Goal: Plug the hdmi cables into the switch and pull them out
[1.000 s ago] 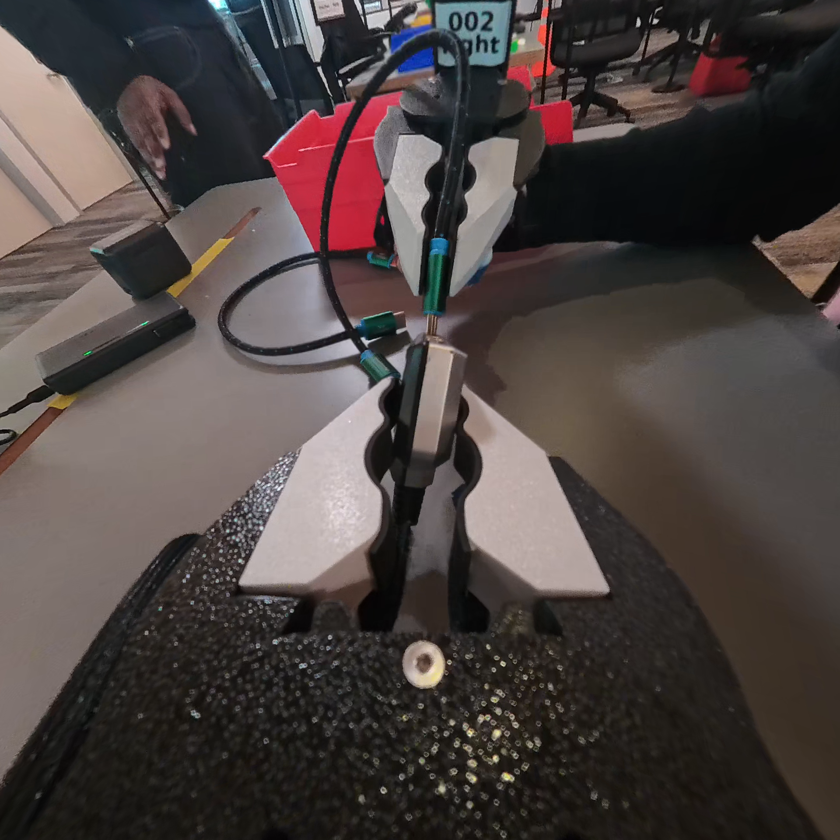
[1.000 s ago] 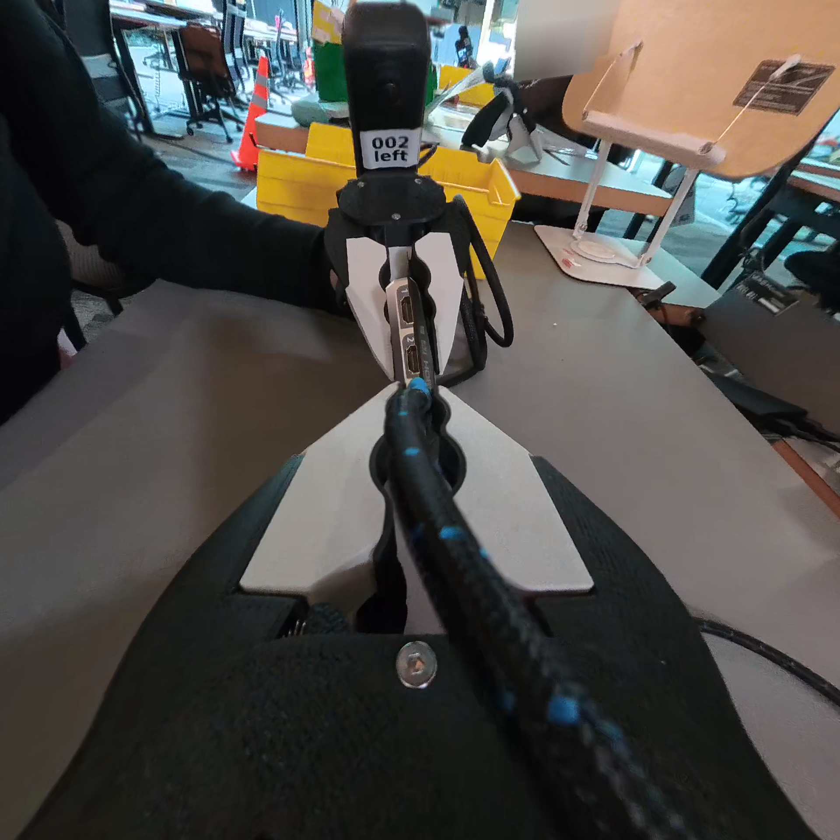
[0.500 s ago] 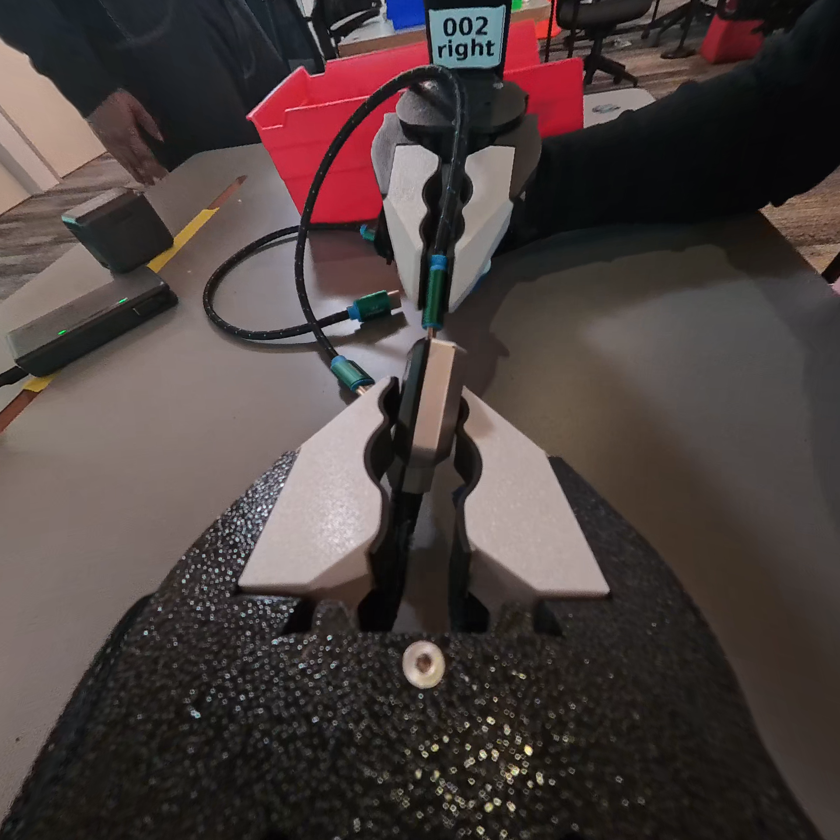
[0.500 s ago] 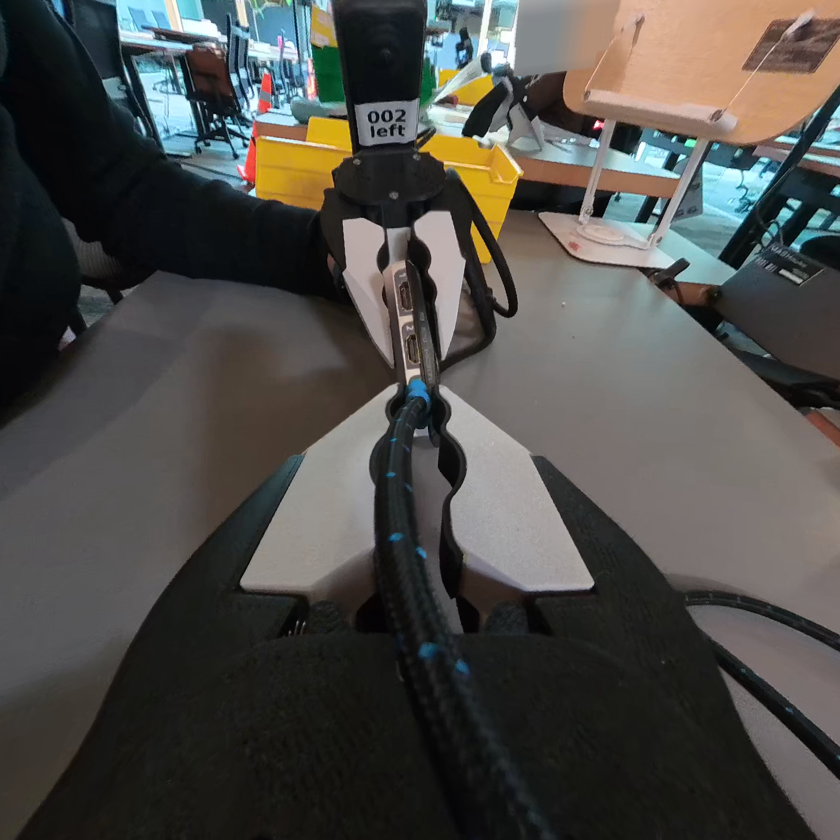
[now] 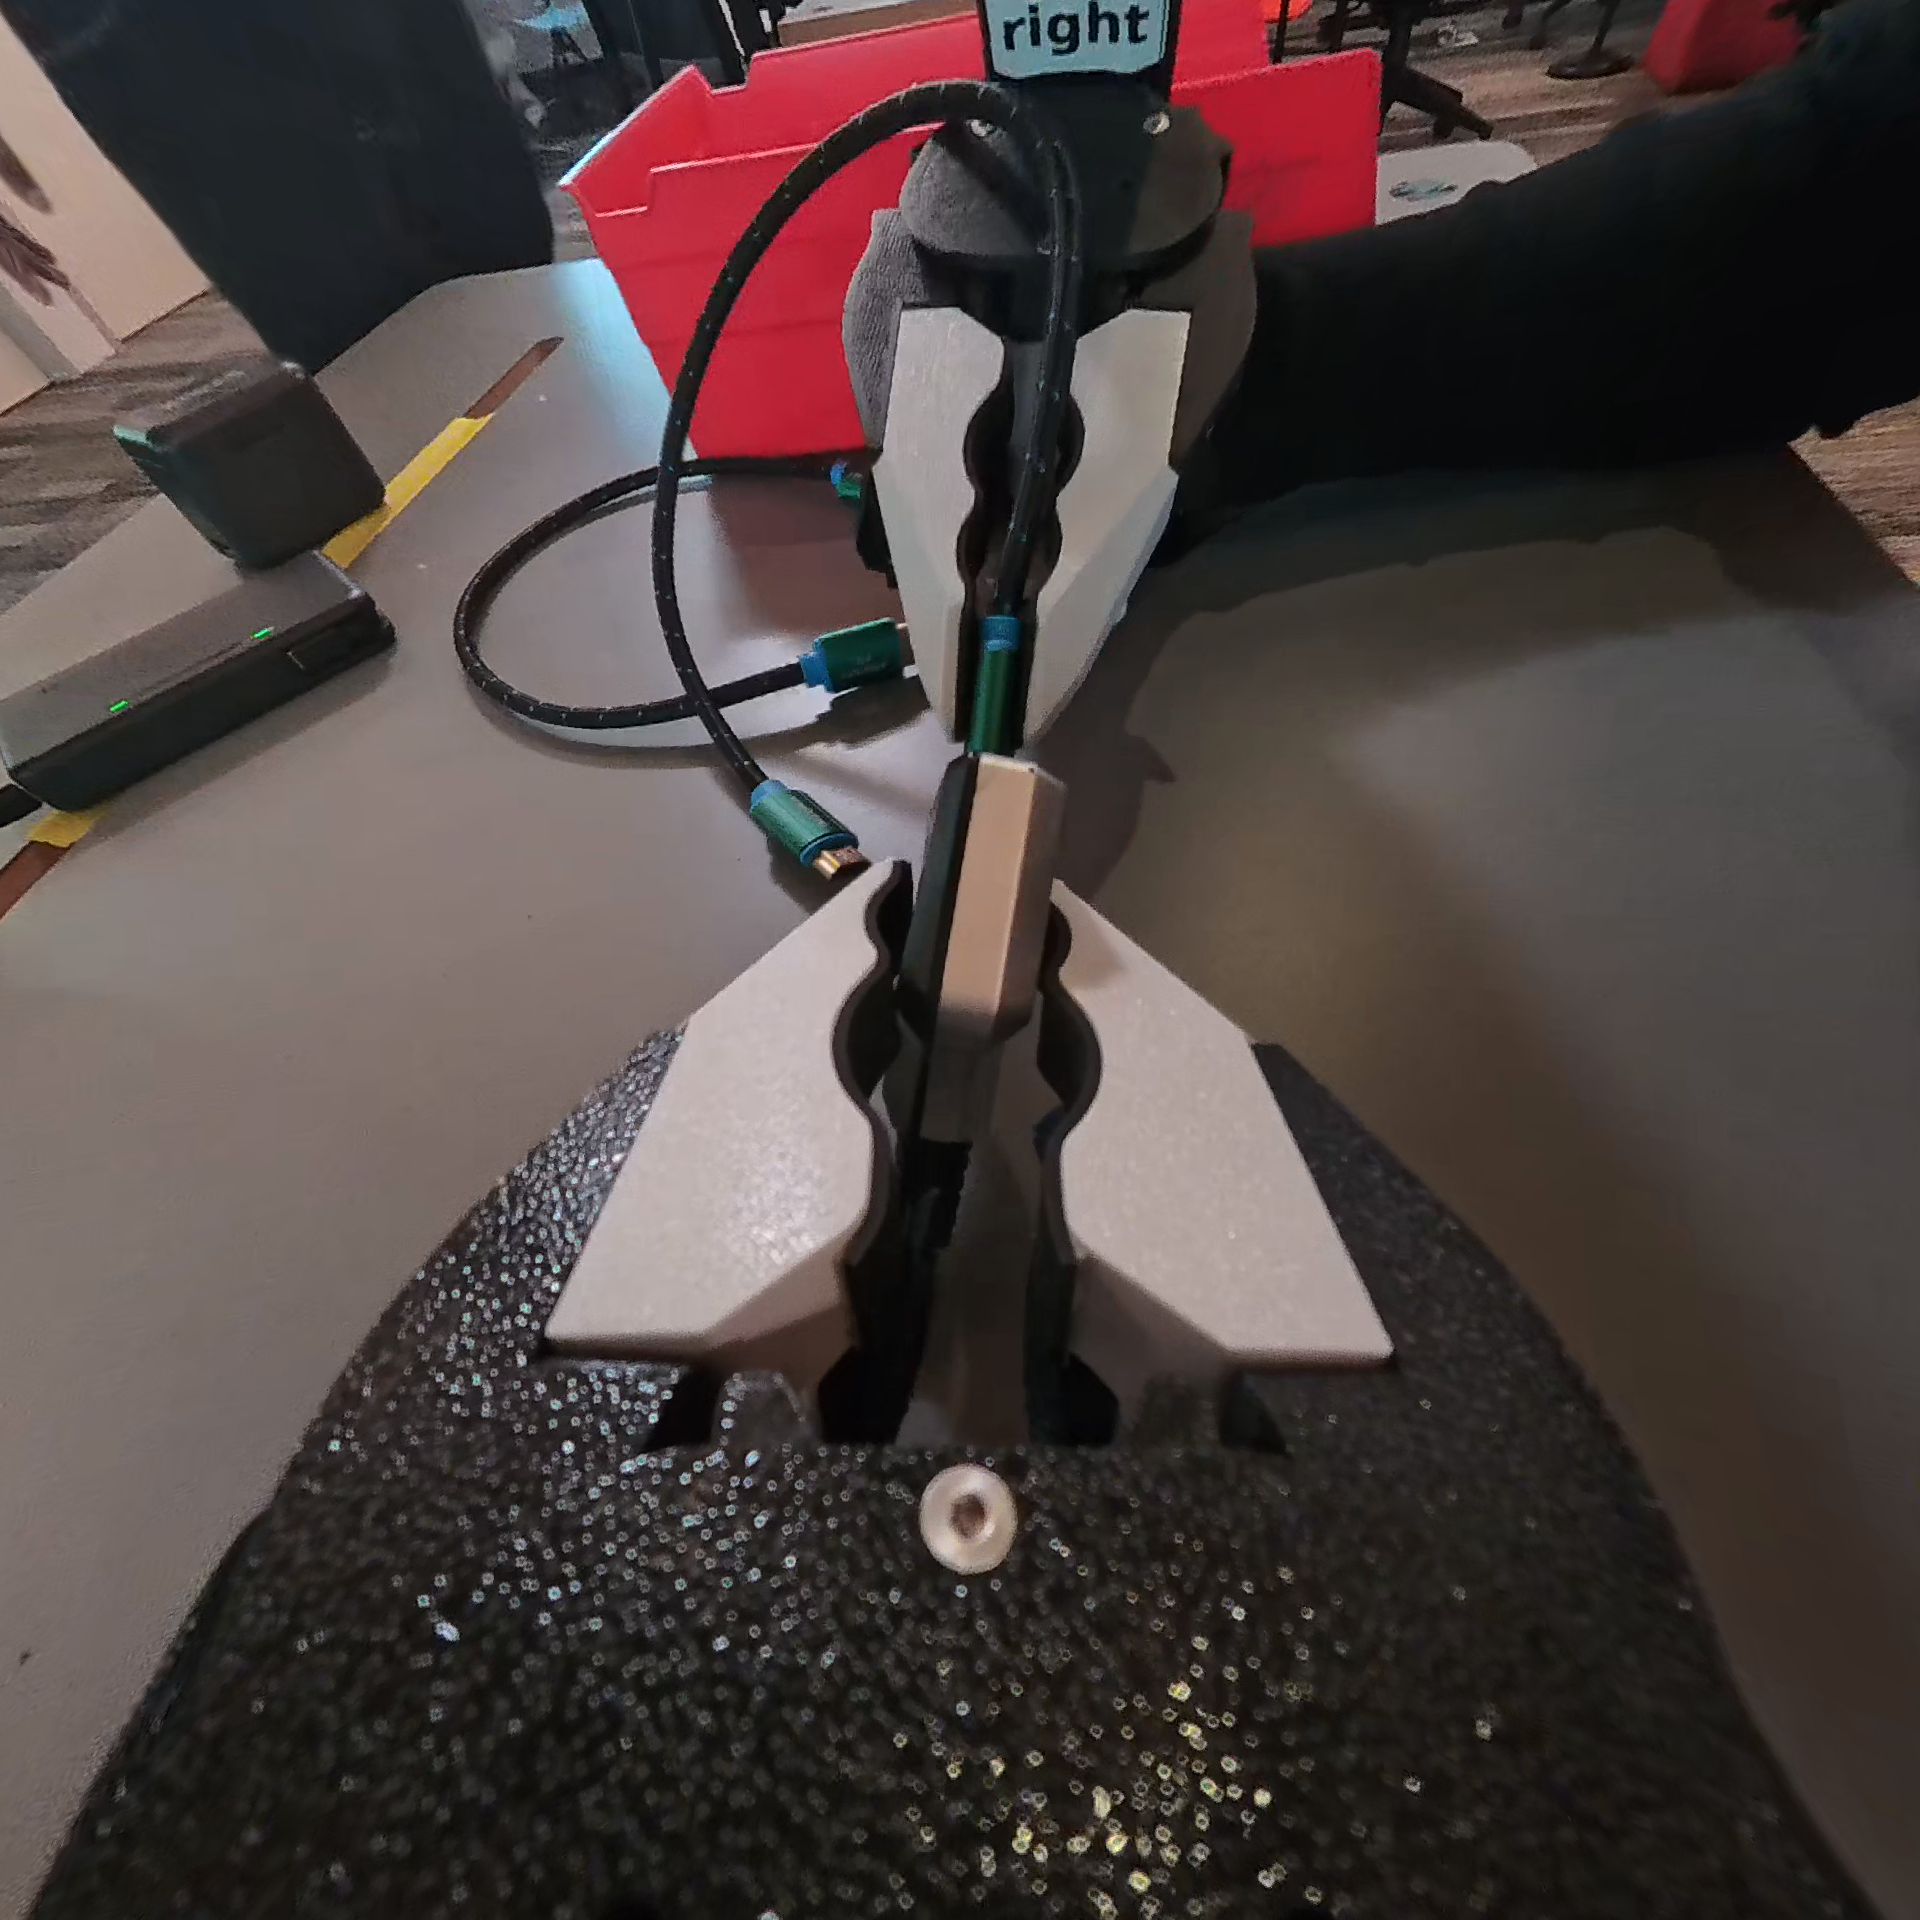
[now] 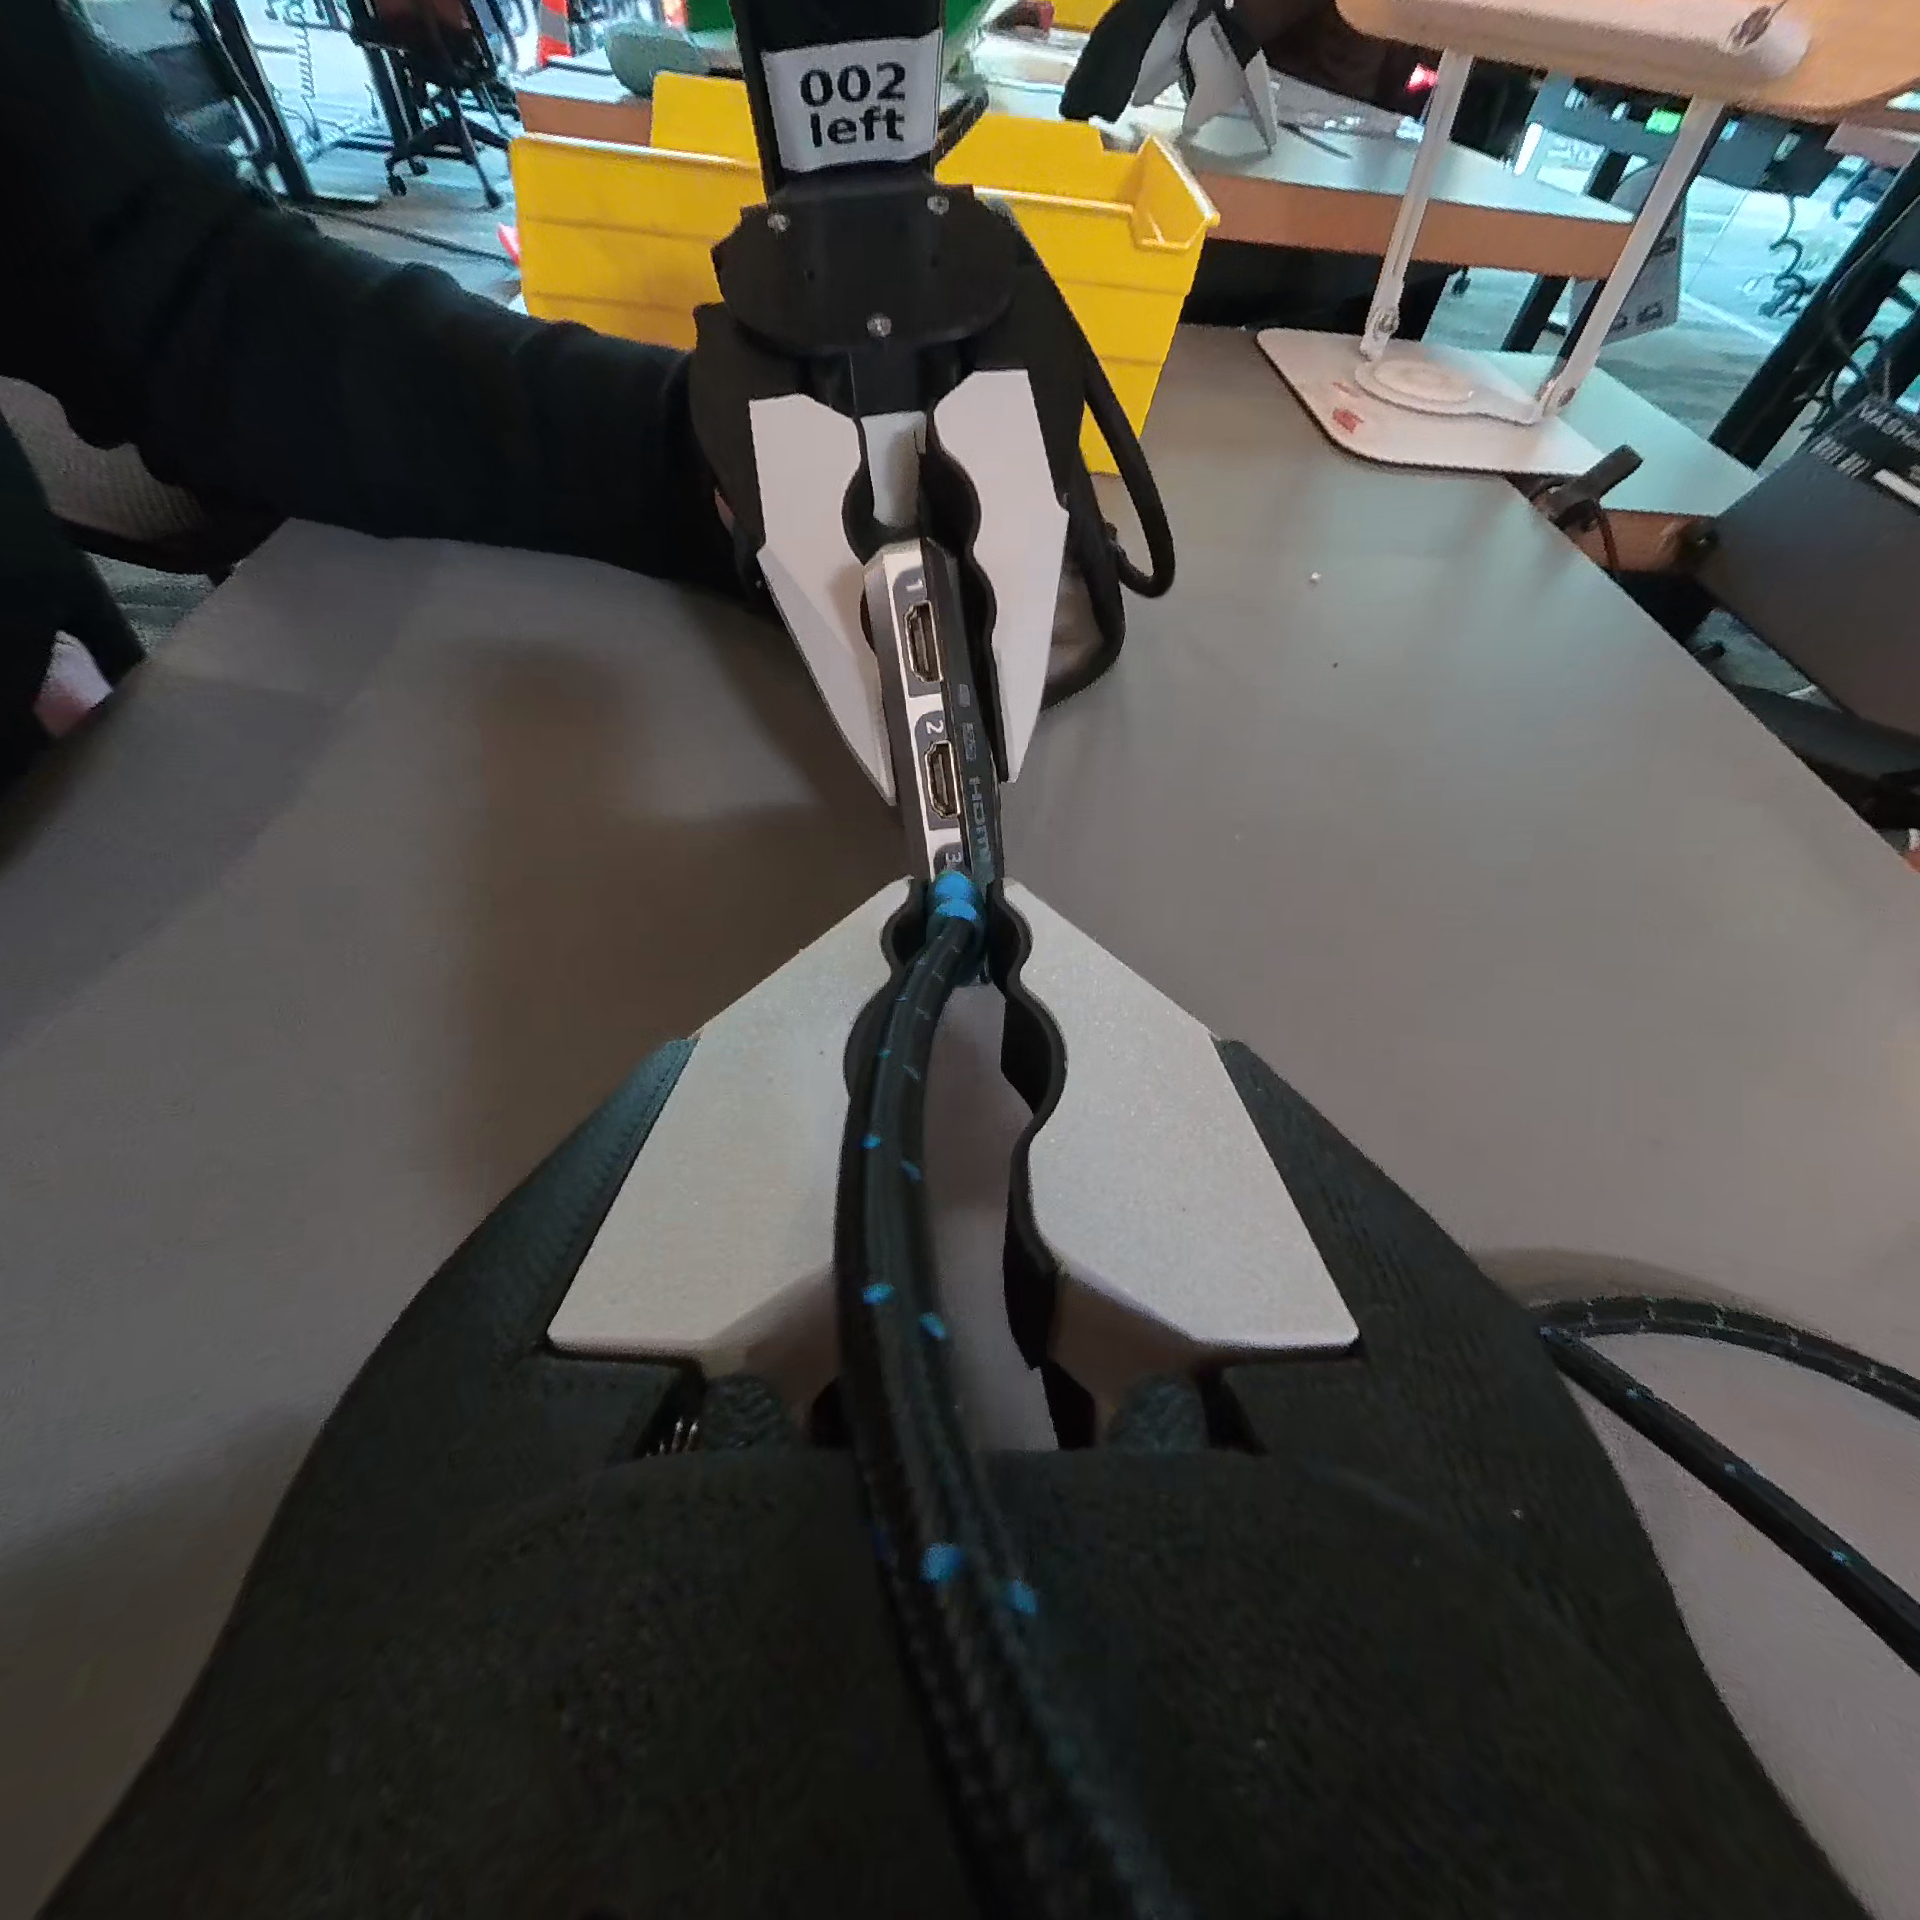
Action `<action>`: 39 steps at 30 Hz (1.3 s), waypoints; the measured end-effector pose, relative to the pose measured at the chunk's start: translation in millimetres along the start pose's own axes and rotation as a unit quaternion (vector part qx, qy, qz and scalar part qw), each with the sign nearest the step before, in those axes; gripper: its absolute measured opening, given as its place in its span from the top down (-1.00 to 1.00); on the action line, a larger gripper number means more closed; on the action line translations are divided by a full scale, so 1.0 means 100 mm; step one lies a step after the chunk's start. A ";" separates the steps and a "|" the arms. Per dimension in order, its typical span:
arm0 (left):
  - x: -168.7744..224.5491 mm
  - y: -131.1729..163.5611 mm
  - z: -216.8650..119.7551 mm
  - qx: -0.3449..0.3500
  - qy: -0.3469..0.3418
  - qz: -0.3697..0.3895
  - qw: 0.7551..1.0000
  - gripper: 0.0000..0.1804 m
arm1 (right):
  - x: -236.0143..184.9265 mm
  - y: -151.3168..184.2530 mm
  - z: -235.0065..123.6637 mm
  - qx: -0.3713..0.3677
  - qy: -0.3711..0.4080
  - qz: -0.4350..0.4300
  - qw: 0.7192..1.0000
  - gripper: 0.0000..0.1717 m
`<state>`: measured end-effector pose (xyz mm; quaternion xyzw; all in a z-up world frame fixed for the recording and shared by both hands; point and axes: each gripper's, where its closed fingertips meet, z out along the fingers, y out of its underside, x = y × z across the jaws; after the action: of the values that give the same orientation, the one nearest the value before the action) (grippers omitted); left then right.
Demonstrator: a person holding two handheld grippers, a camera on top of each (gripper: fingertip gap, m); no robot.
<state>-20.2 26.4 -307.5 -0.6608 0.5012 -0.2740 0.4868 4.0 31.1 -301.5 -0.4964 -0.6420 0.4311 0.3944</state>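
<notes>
My left claw [image 5: 971, 935] and my right claw [image 5: 992, 717] face each other above the table [image 5: 1455, 935]. The switch [image 5: 992, 894] stands on edge between my left claw's fingers; the plug [image 5: 995, 696] in my right claw meets its far end. Two loose plugs [image 5: 805, 826] lie on the table left of the claws. Behind my right claw sits a bin [image 5: 748, 260]; far left, a box [image 5: 249, 468] stands behind a flat device [image 5: 187, 665].
</notes>
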 end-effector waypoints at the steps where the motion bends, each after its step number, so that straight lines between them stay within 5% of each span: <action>1: 0.00 0.00 0.00 -0.001 0.000 -0.001 1.000 0.77 | 0.00 0.00 0.00 0.000 -0.001 0.002 1.000 0.88; 39: -0.06 0.09 0.09 -0.024 -0.003 -0.044 0.999 0.74 | 0.05 0.01 0.02 -0.002 -0.027 0.061 0.998 0.88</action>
<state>-17.9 35.1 -318.6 -0.6947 0.4764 -0.2814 0.4597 1.5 36.1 -302.3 -0.5237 -0.6216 0.4662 0.3492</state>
